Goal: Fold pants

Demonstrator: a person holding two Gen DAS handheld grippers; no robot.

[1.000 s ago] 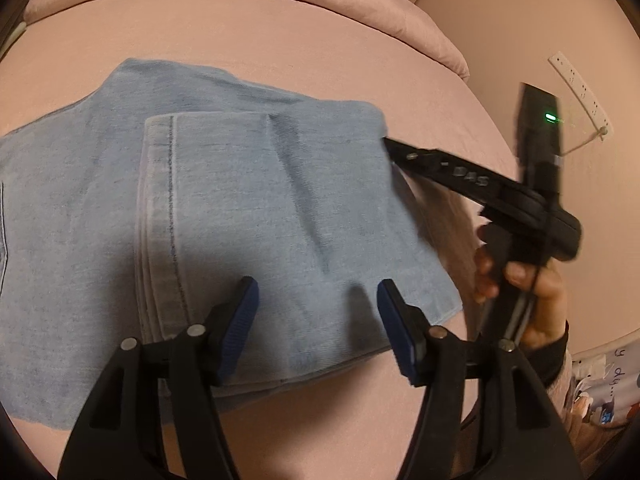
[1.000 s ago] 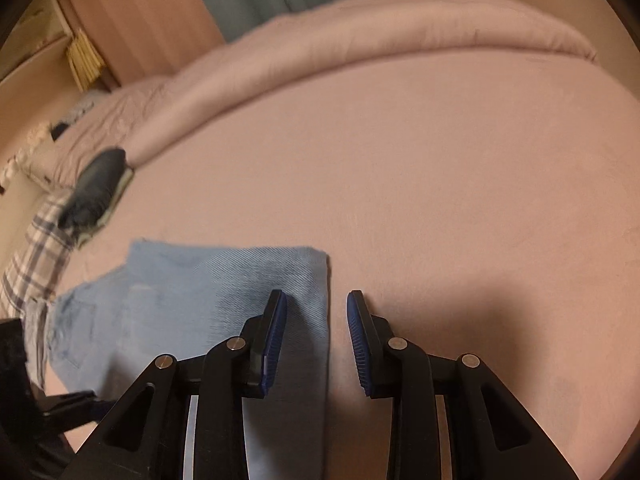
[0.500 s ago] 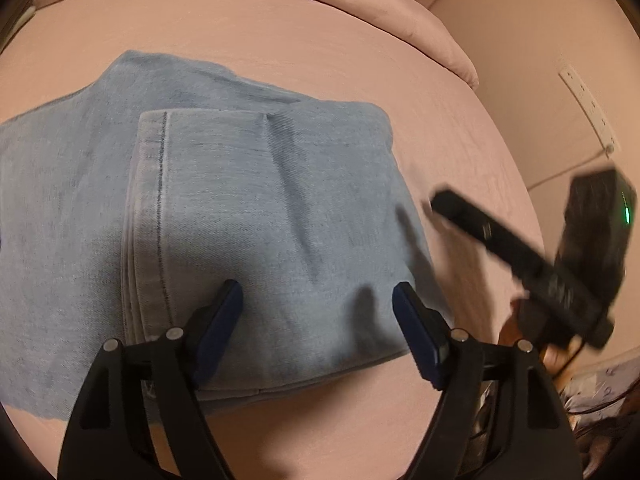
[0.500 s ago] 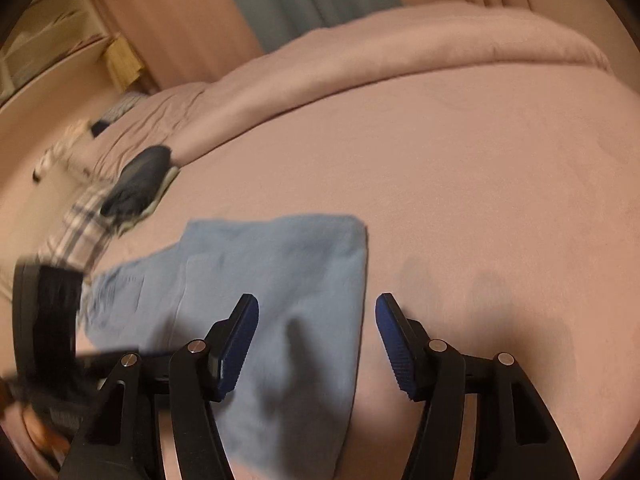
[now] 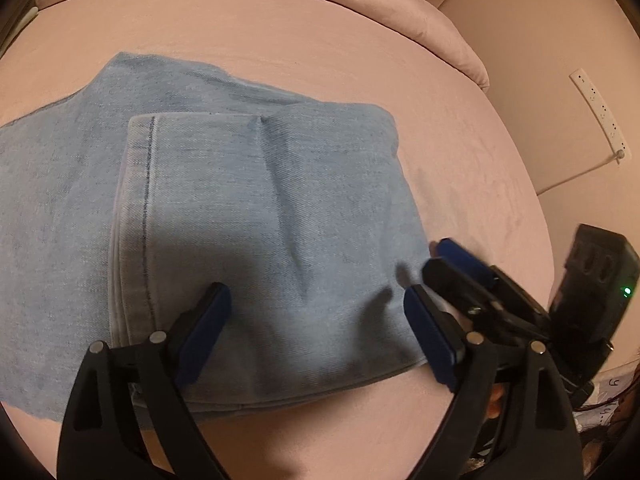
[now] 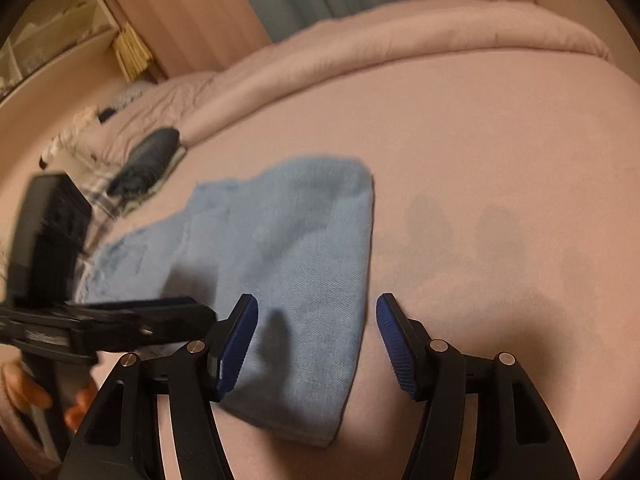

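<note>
The folded light-blue jeans [image 5: 256, 208] lie flat on the pink bed [image 5: 460, 132], and both the left gripper [image 5: 316, 328] and the right gripper [image 6: 316, 344] hover wide open and empty, so the next fold probably needs both near corners pinched evenly.

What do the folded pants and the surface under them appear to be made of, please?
The pants look like light blue denim: diagonal twill weave, stitched hem seam, matte finish. The bed cover seems a soft pink, short-napped fabric, perhaps fleece or velour; uncertain.
</note>
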